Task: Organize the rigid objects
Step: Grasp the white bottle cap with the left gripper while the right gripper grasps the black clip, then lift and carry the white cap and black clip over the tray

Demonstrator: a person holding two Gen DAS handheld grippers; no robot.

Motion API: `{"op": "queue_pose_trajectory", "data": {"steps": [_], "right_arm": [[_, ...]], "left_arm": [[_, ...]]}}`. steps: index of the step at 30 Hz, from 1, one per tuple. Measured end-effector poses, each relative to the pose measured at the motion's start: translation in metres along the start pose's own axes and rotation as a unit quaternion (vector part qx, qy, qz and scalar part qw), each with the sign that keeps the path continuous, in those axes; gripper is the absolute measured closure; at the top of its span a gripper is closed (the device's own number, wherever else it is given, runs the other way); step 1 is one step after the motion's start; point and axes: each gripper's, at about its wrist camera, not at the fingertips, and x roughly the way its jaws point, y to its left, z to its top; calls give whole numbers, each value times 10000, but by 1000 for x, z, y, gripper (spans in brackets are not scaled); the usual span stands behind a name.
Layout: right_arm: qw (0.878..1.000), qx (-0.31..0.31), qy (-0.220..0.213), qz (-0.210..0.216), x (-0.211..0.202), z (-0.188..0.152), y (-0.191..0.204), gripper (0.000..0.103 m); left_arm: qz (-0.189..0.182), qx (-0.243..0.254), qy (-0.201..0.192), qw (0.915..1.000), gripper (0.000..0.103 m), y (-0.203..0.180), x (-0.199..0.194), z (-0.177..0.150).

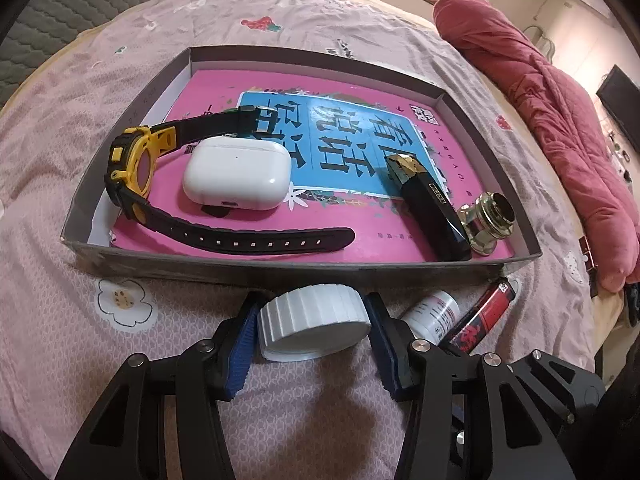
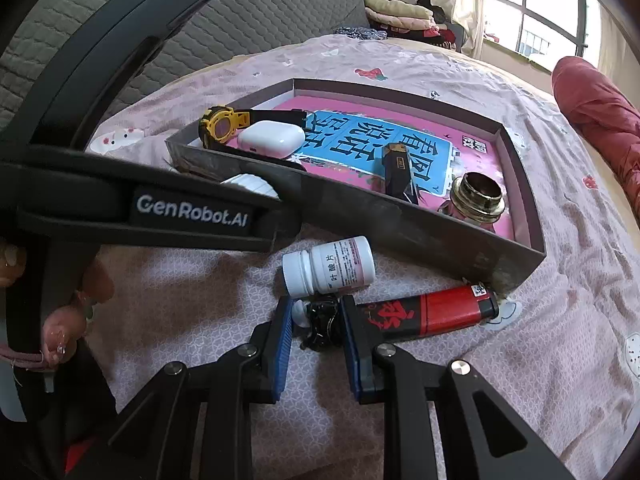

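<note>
Between your left gripper's (image 1: 314,332) blue pads sits a white ribbed lid (image 1: 314,322), clamped on both sides, just near of the shallow grey box (image 1: 280,266) on the pink bedspread (image 1: 80,340). Your right gripper (image 2: 316,328) is clenched on a small black object (image 2: 320,320), with the pill bottle (image 2: 330,266) just beyond and the red lighter (image 2: 432,314) to its right. Inside the box lie a yellow watch (image 1: 132,172), earbud case (image 1: 236,174) and brass jar (image 1: 486,216).

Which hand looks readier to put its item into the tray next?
Left. The left gripper already clamps the white ribbed cap just before the tray wall. The right gripper closes around a small black object, farther back beside the lighter.
</note>
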Motion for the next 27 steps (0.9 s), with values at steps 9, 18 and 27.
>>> {"op": "queue_pose_trajectory", "data": {"steps": [9,18,27], "right_arm": [[9994,217,-238,155,-16,6,-7,79],[9959,524,-714,205,-39,13,-19,79],[9908,639,-1190,42,-64,22,-24,79]], "left_arm": [[22,100,-176,9998,50,2,-22,-6],[124,231,-458,9986,50,6,-51,-10],[184,406,-729,9963,50,-2,-77,-10]]}}
